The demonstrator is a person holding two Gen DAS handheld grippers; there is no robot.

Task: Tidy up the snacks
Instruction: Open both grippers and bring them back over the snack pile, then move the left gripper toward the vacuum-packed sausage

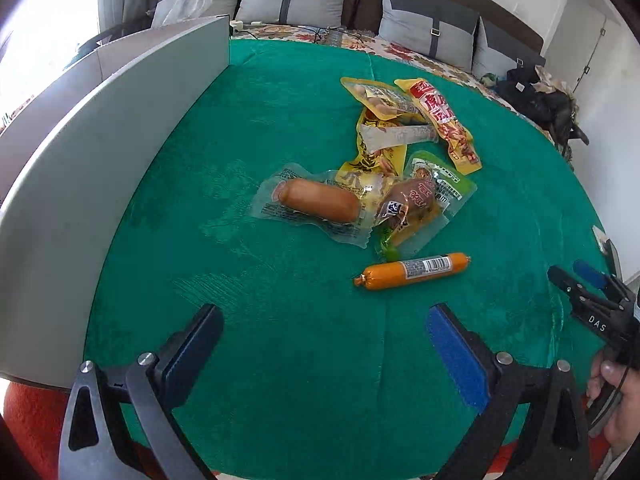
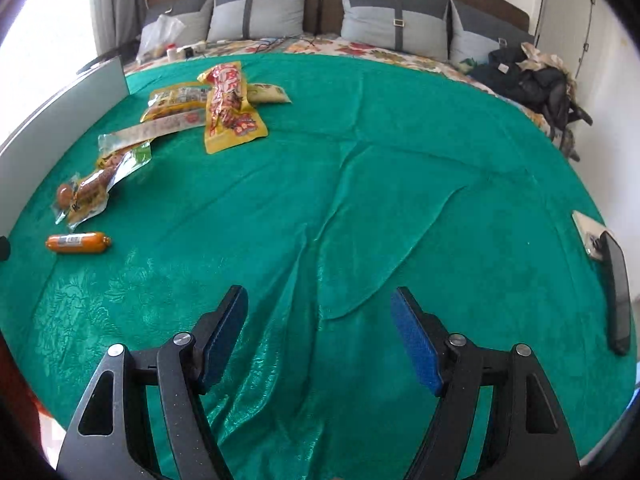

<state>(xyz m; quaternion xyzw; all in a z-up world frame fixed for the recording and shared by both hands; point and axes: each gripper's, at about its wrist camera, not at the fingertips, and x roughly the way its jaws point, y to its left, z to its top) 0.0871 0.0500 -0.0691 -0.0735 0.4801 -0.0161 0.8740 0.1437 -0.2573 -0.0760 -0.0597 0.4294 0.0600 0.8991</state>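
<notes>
Several snack packs lie in a loose pile on the green cloth (image 1: 280, 128). An orange sausage stick (image 1: 412, 271) lies nearest, also in the right wrist view (image 2: 78, 242). A clear-packed sausage (image 1: 316, 200), a green-edged pack (image 1: 424, 204), yellow packs (image 1: 380, 98) and a red-and-yellow pack (image 1: 444, 124) lie beyond. My left gripper (image 1: 324, 332) is open and empty, short of the orange stick. My right gripper (image 2: 320, 320) is open and empty over bare cloth, far right of the pile; it shows at the right edge of the left wrist view (image 1: 576, 276).
A grey upright panel (image 1: 80, 184) stands along the left side of the cloth. A dark flat object (image 2: 618, 292) and a phone-like item (image 2: 588, 232) lie at the right edge. Pillows (image 2: 392, 16) and dark clothes (image 2: 532, 80) sit at the back.
</notes>
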